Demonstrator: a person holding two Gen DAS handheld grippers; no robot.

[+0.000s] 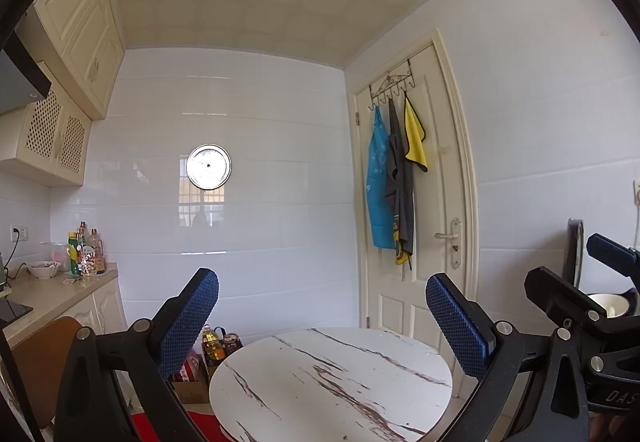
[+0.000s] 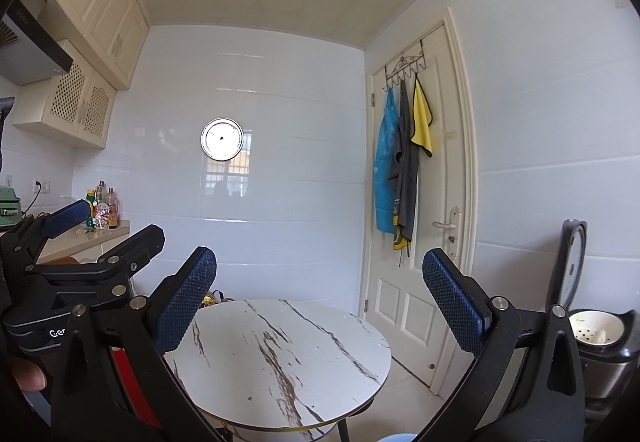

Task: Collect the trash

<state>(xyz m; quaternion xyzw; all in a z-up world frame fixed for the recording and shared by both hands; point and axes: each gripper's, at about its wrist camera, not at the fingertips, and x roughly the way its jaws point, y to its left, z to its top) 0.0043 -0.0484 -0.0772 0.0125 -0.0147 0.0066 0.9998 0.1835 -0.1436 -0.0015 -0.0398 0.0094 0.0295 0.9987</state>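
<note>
We stand in a white-tiled kitchen, looking over a round marble-pattern table (image 1: 332, 382) toward a door (image 1: 424, 202) hung with cloths. A counter (image 1: 60, 292) with bottles runs along the left wall, and an open rice cooker (image 2: 600, 342) sits at the right.

Our left gripper (image 1: 322, 316) is held wide open above the near edge of the table, nothing between its blue pads (image 1: 192, 318). Our right gripper (image 2: 320, 296) is likewise spread and empty, just beside the left one, whose frame shows at the left edge of the right view.

Where is the trash? We cannot find any. The tabletop looks bare apart from a tiny dark speck (image 2: 250, 398), too small to identify. Both cameras are tilted up at wall and ceiling, so the floor and whatever lies close under us are mostly out of sight. A blue rim (image 2: 394, 438) at the bottom of the right view may be a bin or basin, but we cannot tell.

The main risk, as we judge it, is moving blind: lowering either tool without tipping the cameras down first could knock it against the table edge. The two tools are also close together and could collide if swung inward. Reaching right risks bumping the cooker's raised lid.
</note>
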